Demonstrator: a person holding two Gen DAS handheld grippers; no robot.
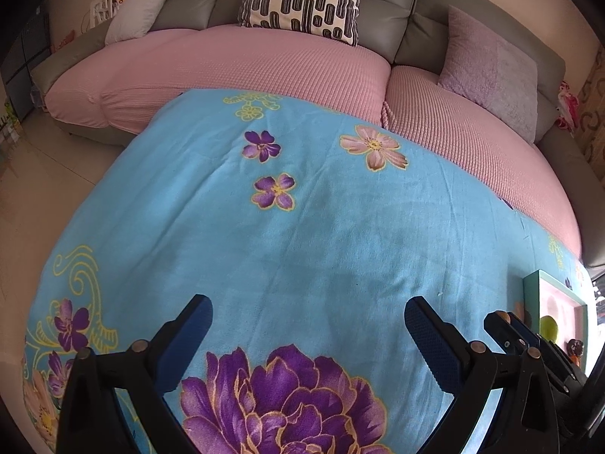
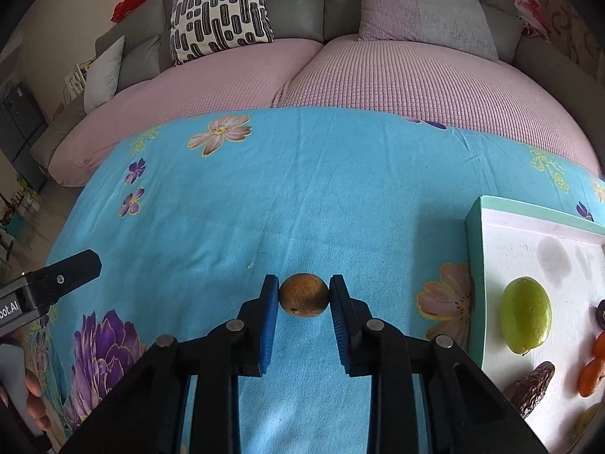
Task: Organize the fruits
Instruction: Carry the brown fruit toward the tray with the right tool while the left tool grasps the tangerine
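Observation:
My right gripper is shut on a small round brown fruit, held just over the blue floral cloth. To its right lies a white tray with a teal rim. The tray holds a green fruit, a brown date-like fruit, small orange fruits and a dark fruit at the frame edge. My left gripper is open and empty over the cloth. In the left wrist view the tray and the right gripper show at the far right.
A pink-covered sofa with grey backrests runs behind the table. On it lie a black-and-white cushion and a lilac cushion. The left gripper's body sits at the left of the right wrist view.

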